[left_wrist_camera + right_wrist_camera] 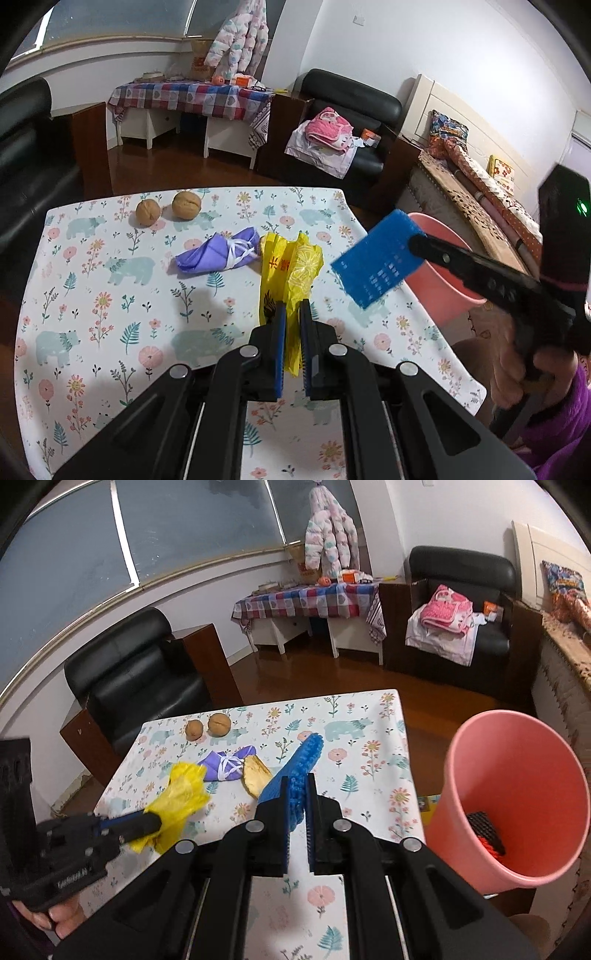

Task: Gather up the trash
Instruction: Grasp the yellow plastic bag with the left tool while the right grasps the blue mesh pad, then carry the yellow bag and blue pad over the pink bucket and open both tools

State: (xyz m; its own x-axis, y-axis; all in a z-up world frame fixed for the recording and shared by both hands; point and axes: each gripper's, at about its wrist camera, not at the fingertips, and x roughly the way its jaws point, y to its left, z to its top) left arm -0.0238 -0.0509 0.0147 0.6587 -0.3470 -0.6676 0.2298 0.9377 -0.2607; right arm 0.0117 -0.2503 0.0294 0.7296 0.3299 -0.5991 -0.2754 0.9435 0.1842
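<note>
Right wrist view: pink bin [517, 797] beside table [369, 775] holds a dark mesh item [485, 830]. Right gripper [297, 786] clamped on blue scrub pad [303, 764]; left gripper [291, 314] clamped on yellow bag [291, 273], above the table.

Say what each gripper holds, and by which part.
Left gripper pinches the yellow plastic bag by its near end; right gripper grips the blue scouring pad by its near edge.

Armchairs: a black one [125, 672] left, another [461, 590] with pink clothes [447, 609]
Side table: checked cloth [295, 603]
Hanging: padded jacket [330, 535]
Right: patterned bedding [476, 173]
</note>
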